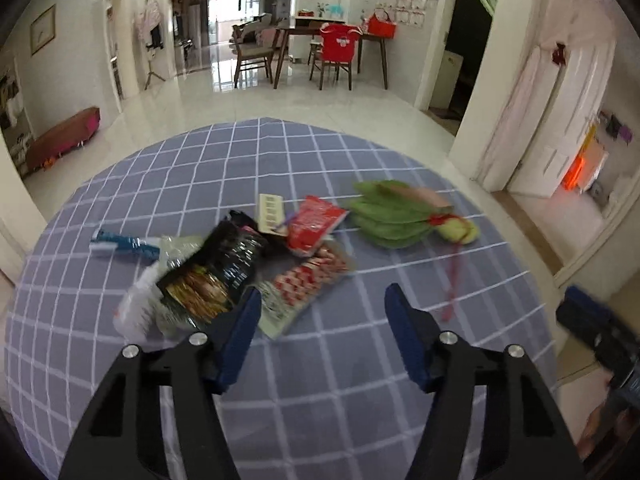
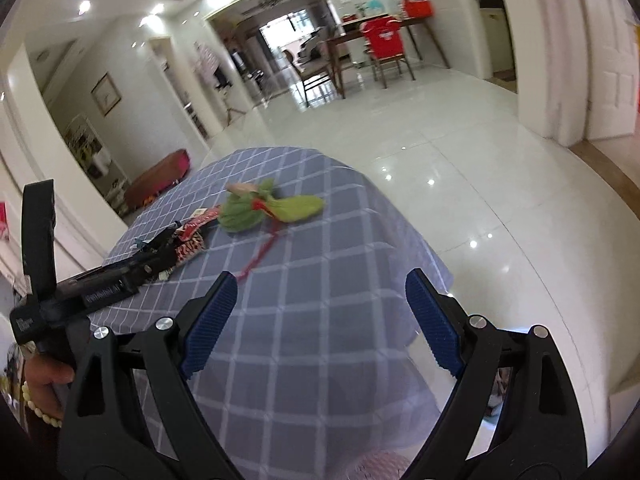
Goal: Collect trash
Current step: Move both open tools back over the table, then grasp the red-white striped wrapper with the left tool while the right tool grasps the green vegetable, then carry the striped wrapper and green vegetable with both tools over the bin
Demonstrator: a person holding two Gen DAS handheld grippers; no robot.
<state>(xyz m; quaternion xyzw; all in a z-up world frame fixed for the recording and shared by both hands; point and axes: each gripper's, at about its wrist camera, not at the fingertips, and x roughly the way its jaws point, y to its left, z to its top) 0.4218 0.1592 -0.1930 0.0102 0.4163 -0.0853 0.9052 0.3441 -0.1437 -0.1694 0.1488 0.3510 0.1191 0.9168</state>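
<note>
A pile of wrappers lies on the blue checked tablecloth (image 1: 320, 380): a black snack bag (image 1: 216, 268), a red packet (image 1: 314, 226), a red-and-white packet (image 1: 308, 280), a blue wrapper (image 1: 124, 242) and clear plastic (image 1: 136, 304). A green drawstring bag (image 1: 394, 214) with a red cord lies to the right; it also shows in the right wrist view (image 2: 264, 210). My left gripper (image 1: 322, 298) is open and empty, just in front of the pile. My right gripper (image 2: 320, 284) is open and empty above the near right of the cloth (image 2: 320, 320).
The left gripper's body (image 2: 100, 284) and the hand holding it show at the left of the right wrist view. The right gripper (image 1: 600, 332) shows at the left view's right edge. Shiny white floor (image 2: 460, 184) surrounds the table; a dining table and chairs (image 1: 332, 48) stand far back.
</note>
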